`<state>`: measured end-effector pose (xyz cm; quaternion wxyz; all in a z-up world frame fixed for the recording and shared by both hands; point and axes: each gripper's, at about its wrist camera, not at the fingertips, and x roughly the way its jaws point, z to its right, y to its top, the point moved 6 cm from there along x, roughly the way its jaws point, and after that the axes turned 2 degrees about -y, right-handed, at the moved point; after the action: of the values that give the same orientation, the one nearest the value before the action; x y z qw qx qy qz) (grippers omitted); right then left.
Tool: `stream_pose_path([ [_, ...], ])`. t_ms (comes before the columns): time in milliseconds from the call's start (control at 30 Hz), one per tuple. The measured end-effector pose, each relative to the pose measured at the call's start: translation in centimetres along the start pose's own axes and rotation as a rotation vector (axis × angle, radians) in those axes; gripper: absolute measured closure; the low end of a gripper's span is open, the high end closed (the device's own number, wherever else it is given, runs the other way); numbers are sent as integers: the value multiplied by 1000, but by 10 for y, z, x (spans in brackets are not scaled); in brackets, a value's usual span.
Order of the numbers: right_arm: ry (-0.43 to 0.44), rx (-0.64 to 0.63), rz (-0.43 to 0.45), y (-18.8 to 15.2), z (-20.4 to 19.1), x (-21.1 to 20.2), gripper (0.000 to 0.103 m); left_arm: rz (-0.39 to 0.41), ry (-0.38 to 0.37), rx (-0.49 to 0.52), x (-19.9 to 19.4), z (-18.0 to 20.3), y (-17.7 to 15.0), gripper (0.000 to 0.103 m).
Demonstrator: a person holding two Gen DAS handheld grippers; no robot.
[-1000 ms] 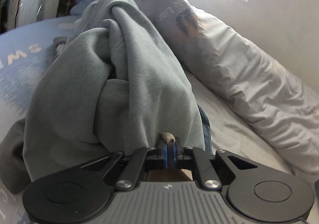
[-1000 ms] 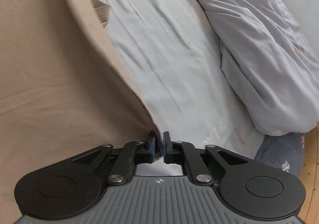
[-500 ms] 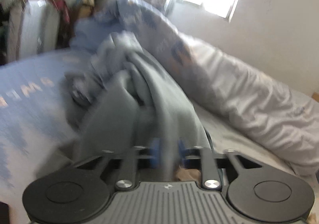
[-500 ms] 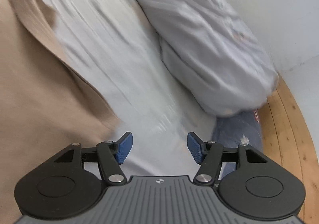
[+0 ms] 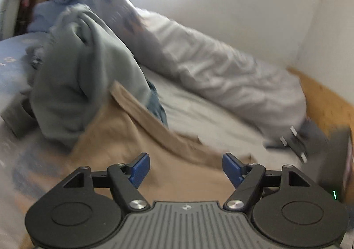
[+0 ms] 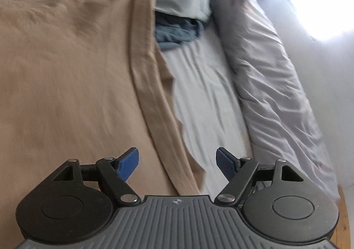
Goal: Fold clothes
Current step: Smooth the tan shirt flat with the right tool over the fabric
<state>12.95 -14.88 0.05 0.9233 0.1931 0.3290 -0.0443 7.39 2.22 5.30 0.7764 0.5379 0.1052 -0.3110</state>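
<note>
Both hand-held grippers, left (image 5: 185, 166) and right (image 6: 177, 162), are opening, grasping nothing. The tan garment (image 6: 66, 71) lies flat on the bed (image 6: 205, 94), beneath them.

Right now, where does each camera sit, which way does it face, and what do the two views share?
Left wrist: on the left tool, looking along the bed at the grey sweatshirt; its blue pads show, jaws opening, empty.
Right wrist: on the right tool, looking down the tan garment; jaws opening, empty.
Shared: tan garment, sweatshirt, white duvet.
</note>
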Motion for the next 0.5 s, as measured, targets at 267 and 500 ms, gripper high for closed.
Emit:
stream_pose_path([
  [267,47,32,-51,13,6,54,24,-191,135,36,37,-12,-35,36],
  [500,42,-46,-59,16,21,76,16,-188,156,67,38,-12,-43,36],
])
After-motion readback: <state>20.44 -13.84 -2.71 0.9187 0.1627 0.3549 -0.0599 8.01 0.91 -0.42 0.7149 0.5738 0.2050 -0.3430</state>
